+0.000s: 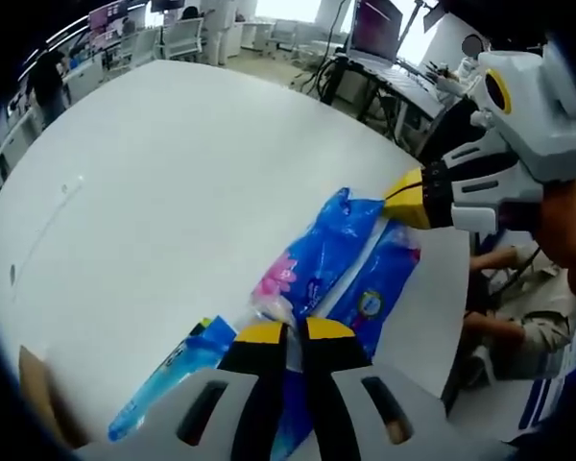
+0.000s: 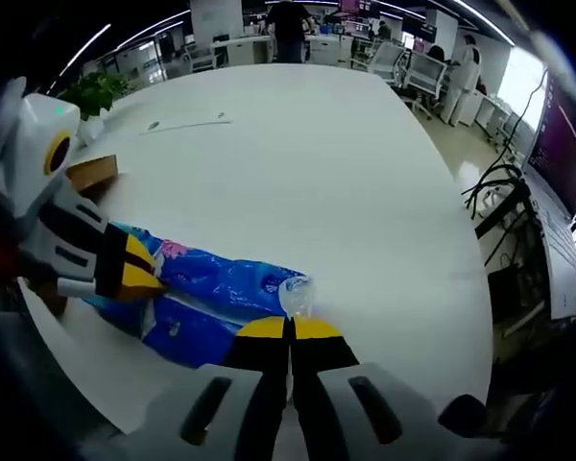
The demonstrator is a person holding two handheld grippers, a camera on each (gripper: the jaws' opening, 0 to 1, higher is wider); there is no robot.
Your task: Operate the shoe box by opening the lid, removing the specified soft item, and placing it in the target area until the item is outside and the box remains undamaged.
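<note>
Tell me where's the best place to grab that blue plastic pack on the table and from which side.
Probably by its gathered ends. The blue pack lies flat and lengthwise on the white table, so its broad face offers little to pinch. The left gripper and right gripper each meet an opposite end, jaws together there, coming in low along the pack's length.

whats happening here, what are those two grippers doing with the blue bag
A person is holding a blue plastic pack stretched between two handheld grippers over a white table. The left gripper is shut on one end of the pack and the right gripper is shut on the opposite end. A corner of a cardboard box sits on the table beside it, so the pack is already outside the box.
</note>
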